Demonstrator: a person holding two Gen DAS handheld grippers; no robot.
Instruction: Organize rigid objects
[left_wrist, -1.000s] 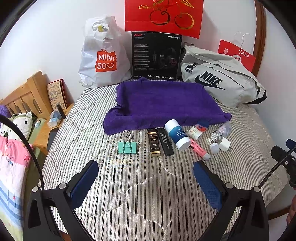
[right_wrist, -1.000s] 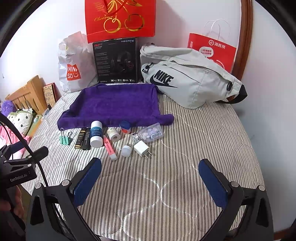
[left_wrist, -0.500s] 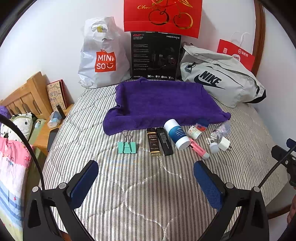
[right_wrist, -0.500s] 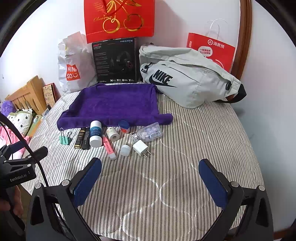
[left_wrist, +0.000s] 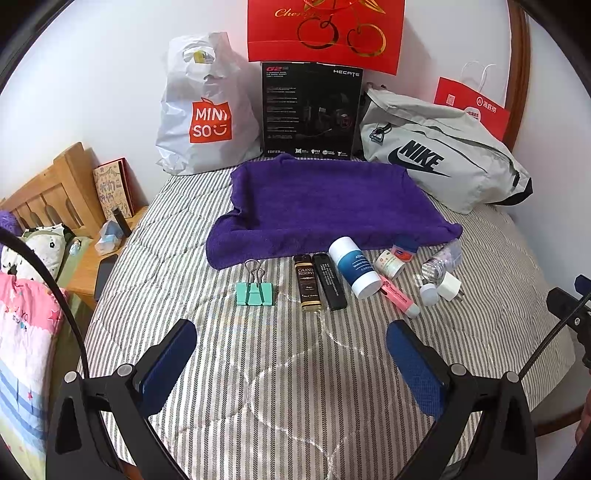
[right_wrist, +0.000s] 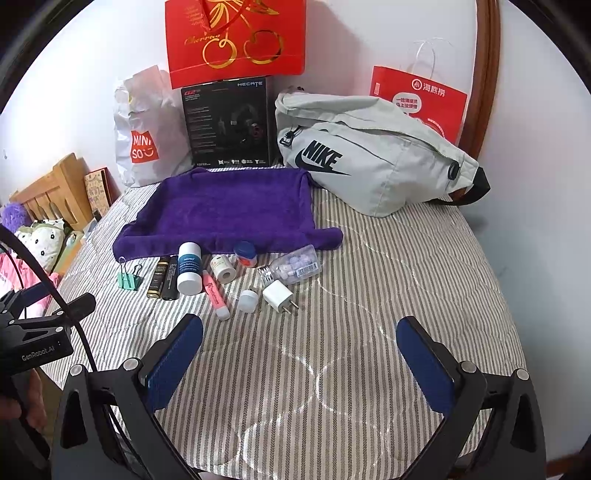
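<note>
Grippers sit nearest, both spread wide and holding nothing: the left gripper hangs over bare striped bedding, and the right gripper does the same a little further along the bed.

Next out lies the row of small things, just short of the towel. On the left is the clip, well apart from the rest. Beyond it the packing gets tight, and that is where I judge trouble starts: the gold tube and black tube lie side by side touching, so wide fingers closing on one may drag or pinch both. The blue bottle lies on its side (round, so a glancing touch could roll it), close against the pink tube. The charger, white cap and pill bottle cluster together; a nudged cap could roll off over the soft quilt.

Soft bedding also gives under pressure, so a downward grasp may tip things rather than seat them.

Farthest, the grey bag and black box stand against the wall, out of harm.
</note>
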